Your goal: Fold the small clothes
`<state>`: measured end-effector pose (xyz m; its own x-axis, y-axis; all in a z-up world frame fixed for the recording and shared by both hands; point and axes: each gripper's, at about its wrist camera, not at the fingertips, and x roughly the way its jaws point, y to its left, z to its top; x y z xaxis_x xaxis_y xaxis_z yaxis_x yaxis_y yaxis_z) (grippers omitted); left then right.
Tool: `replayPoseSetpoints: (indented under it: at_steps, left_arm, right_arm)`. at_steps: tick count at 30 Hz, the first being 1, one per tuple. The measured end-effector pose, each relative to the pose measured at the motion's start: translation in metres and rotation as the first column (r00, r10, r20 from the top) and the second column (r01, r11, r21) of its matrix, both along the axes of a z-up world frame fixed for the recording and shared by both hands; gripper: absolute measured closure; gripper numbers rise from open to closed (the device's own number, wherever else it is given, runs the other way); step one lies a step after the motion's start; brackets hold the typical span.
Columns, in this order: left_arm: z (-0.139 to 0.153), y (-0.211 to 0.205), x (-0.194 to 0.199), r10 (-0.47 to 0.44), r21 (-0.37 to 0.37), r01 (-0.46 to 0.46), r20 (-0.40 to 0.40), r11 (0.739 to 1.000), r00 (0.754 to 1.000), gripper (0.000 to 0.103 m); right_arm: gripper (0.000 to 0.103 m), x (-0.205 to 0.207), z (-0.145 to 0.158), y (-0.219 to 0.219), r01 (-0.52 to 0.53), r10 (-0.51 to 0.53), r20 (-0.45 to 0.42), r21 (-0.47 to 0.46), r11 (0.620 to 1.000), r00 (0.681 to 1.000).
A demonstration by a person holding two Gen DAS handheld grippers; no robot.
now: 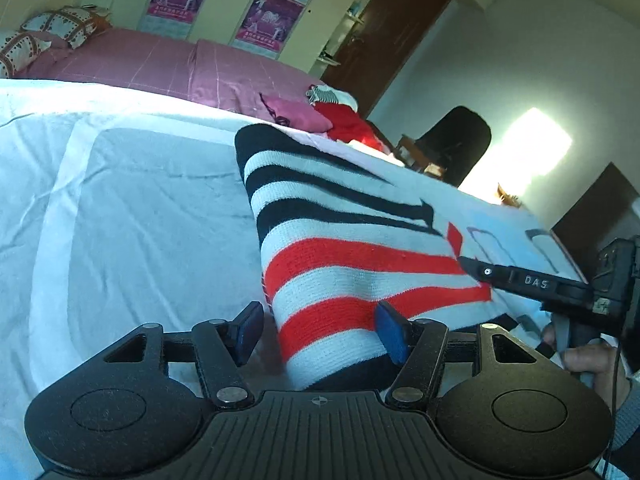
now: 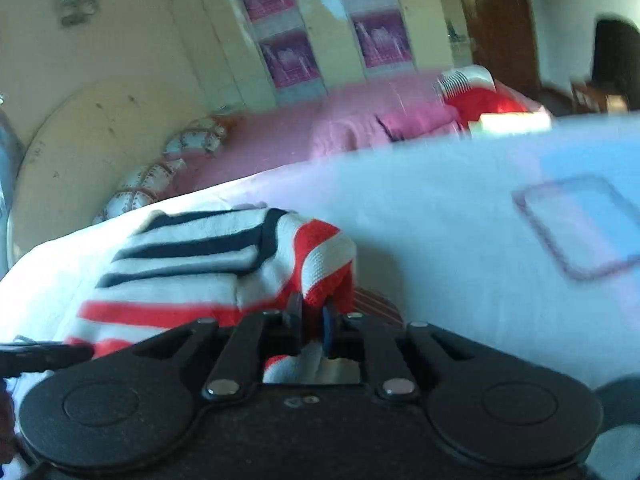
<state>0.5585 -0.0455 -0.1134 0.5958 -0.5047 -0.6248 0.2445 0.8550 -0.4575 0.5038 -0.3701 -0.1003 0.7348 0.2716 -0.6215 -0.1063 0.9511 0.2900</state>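
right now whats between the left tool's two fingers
In the left wrist view, the striped knit runs up between the open left tool's fingers, nearer the right pad; neither pad visibly presses it. White sheet shows beside the left pad.

Bare white sheet (image 1: 140,208) beside sweater (image 1: 340,248)

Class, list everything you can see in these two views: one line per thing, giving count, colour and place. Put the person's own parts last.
Sweater: one, white with black and red stripes, on the white sheet.
Sheet: one, white, spread under the sweater.
Bed cover: one, pink, behind the sheet.
Pillows: two, patterned, at the bed's far end.
Clothes: small heap, red and pink, on the bed.
Posters: several, purple, on the cupboards.
Chair: one, black, by the wall.
Left claw: black, open around the sweater's edge.
Right claw: black, shut on the sweater.
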Motion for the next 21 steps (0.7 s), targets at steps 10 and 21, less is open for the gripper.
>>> replayPoseSetpoints:
  at_steps: [10,21]
  left_arm:
    - [0.014,0.037,-0.026,-0.069,-0.126,0.061,-0.063,0.99,0.996,0.024]
    - [-0.026,0.035,0.008,-0.172,-0.378,0.094,-0.177,0.921,0.969,0.034]
  right_arm:
    - [0.012,-0.051,0.009,-0.059,-0.012,0.07,-0.158,0.339,0.941,0.985]
    - [0.033,-0.025,-0.021,-0.054,-0.095,0.209,-0.194,0.473,0.876,0.958]
